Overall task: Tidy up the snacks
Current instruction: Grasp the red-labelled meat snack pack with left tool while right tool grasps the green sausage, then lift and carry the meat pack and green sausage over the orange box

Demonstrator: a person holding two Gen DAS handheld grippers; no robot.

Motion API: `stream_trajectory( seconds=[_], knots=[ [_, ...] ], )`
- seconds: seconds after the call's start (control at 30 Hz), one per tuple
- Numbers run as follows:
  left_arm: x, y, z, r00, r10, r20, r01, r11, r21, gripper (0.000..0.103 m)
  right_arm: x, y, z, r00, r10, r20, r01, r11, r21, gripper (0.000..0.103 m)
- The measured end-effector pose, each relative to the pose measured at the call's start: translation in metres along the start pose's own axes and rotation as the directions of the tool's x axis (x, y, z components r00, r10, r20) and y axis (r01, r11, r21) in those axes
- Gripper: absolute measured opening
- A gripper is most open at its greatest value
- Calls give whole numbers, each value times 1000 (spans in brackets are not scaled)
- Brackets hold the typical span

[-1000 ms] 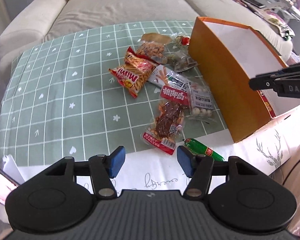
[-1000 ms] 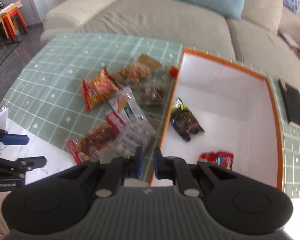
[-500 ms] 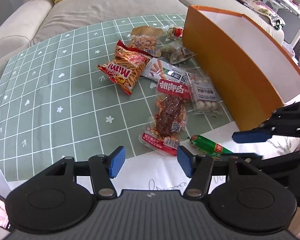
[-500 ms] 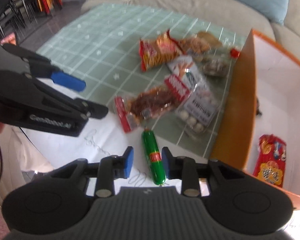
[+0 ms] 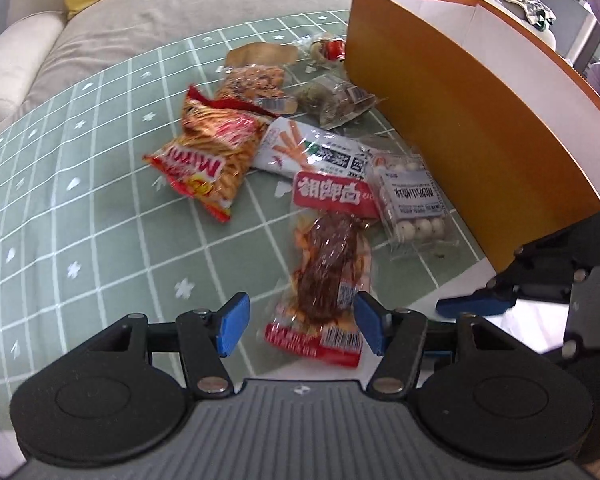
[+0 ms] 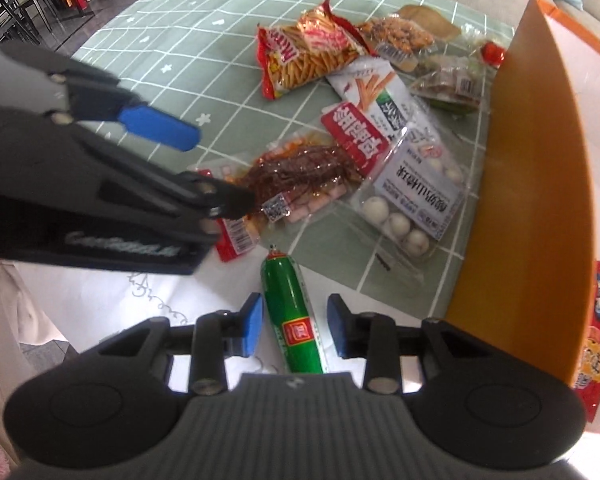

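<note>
Green sausage (image 6: 294, 312): glossy tube, red label, lies on white cloth at table's near edge, just off green checked cloth (image 6: 204, 44). Right gripper (image 6: 295, 326) straddles it, jaws opening, pads clear of the skin. Sausage's near end hidden behind gripper body. Left gripper (image 5: 300, 322) spread wide over red-brown meat pack (image 5: 326, 280), not touching it. Orange box (image 5: 480, 128) at the right edge, cut off by frame. Far packets blurred.

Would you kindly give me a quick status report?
Right claw opening astride green sausage, no contact. Left claw open over red jerky pack. Nothing in the way.
</note>
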State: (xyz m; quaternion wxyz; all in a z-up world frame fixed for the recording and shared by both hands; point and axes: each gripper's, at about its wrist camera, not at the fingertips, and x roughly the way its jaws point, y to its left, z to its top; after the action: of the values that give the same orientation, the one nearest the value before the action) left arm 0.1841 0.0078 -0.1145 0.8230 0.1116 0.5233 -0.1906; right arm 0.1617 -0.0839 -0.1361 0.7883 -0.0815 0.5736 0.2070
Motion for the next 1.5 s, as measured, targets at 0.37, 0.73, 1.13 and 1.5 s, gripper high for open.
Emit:
stream_trajectory(
  seconds=[0.37,0.73,1.13,1.5],
  knots=[
    [32,-6,11,998,-55,4,55,998,6,73,1,1,1,999,13,34,-12,999,-33,33],
    [24,-10,8,998,-38,44,40,998,-39,42,-2,5,-4,998,-30,58,33,998,-51,19],
    [-16,-1,-22,995,-95,39,100,981,-169,13,-7,-3,-7,998,33,45,-36,997,74,19],
    [-34,11,-41,953,-297,54,296,885,-358,10,-8,1,-19,993,93,71,-100,989,107,20]
  ],
)
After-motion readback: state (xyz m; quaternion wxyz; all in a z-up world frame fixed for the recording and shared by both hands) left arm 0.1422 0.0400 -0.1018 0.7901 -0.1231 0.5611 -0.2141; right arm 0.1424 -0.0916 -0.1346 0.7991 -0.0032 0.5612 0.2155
